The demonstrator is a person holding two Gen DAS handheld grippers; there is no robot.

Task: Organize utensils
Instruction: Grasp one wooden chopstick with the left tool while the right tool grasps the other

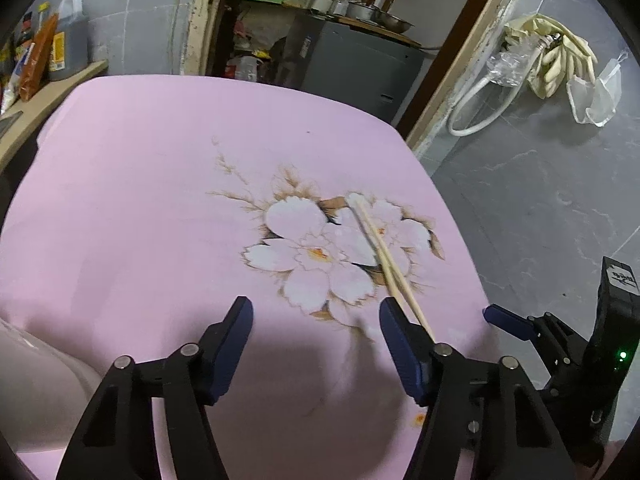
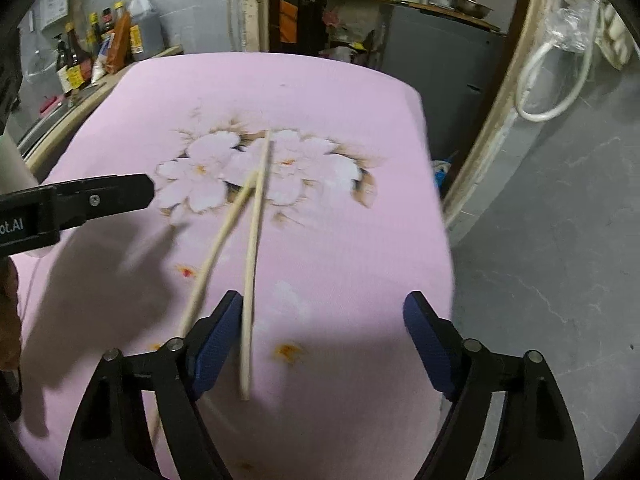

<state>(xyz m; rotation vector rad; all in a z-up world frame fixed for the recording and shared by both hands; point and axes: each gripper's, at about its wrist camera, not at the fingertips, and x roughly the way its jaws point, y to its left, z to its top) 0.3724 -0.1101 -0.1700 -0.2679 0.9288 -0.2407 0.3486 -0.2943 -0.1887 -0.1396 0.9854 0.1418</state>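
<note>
- Your left claw [image 1: 316, 320] hangs over the pink tablecloth [image 1: 140, 200] of the table, and its blue pads [image 1: 234, 344] stand apart with only cloth between them.
- In the left wrist view, the two wooden chopsticks [image 1: 384, 256] lie on the cloth across the printed white flowers [image 1: 312, 252]. Their near ends pass just beside the outer edge of the right-hand pad of this claw, not between the pads.
- Your right claw [image 2: 324, 340] is also apart. Nothing is pressed between its pads.
- In the right wrist view, one chopstick [image 2: 254, 248] runs down between the two fingers, close against the left-hand blue pad [image 2: 216, 344]; I cannot tell whether it touches the pad.
- The other chopstick [image 2: 212, 256] lies to the left and goes outside that same finger. The two sticks cross near their far ends, over the flower print.
- Your left claw enters the right wrist view from the left side as a black finger above the cloth.
- Behind the table you see bottles [image 2: 80, 52] on a shelf at the left, and a white hose [image 2: 552, 88] on the grey floor [image 2: 560, 240] at the right.
</note>
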